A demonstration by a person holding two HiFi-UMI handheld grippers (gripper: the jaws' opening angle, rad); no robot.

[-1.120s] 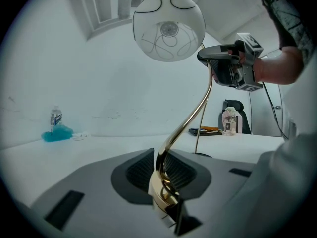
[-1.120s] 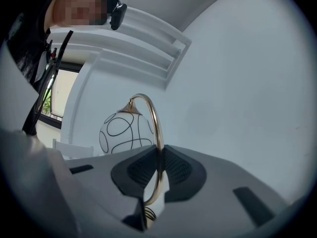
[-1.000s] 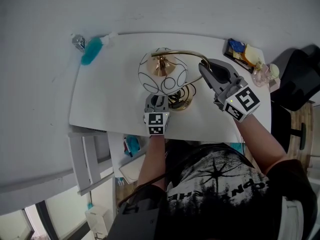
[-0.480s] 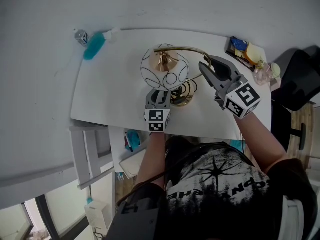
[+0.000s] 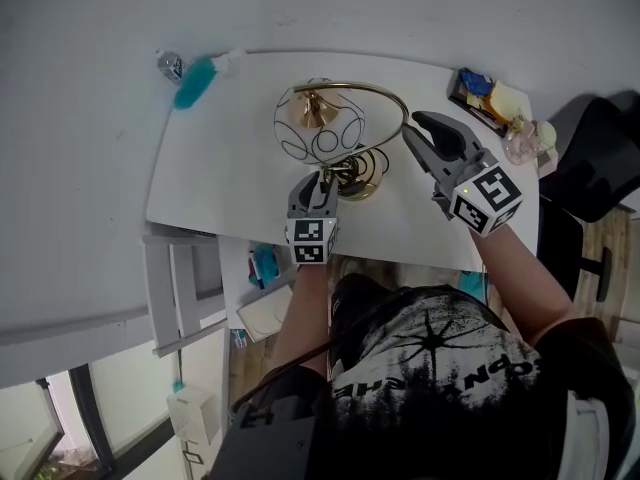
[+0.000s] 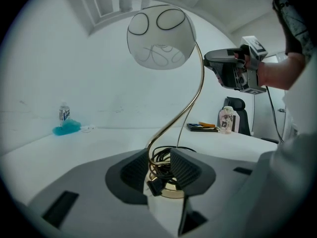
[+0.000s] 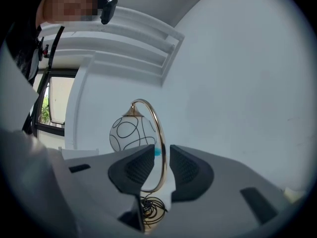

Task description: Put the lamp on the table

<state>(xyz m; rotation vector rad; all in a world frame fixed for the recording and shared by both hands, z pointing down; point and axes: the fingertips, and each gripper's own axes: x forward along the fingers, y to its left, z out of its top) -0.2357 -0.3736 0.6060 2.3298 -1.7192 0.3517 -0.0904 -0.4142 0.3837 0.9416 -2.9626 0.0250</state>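
The left gripper (image 6: pixel 158 156) sits low at the near side of the lamp's foot. Its jaws are set narrow on the bottom of the gold stem (image 6: pixel 174 118) and the coiled black cord (image 6: pixel 165 158) bunched there. We read this as a grip on the lamp (image 5: pixel 318 128), though we cannot tell how firmly the pads bear. The right gripper (image 7: pixel 161 151) sits higher and to the right, its jaws a narrow slit apart and holding nothing. The stem's arch lines up with the gap but lies just beyond the tips, near and not touching. Outward from both, the lamp stands roughly upright on the white table (image 5: pixel 215 193), with its round base (image 5: pixel 362 183) about mid-table and the patterned globe shade (image 6: pixel 161 36) hanging to the far left of the base. We judge the placing step to be at its close, since the base appears to rest on the surface. The next move calls for the left jaws to part and back off toward the near edge without snagging the cord, while the right gripper guards the arch against tipping. A blue object (image 5: pixel 190 83) lies at the far left, well apart.
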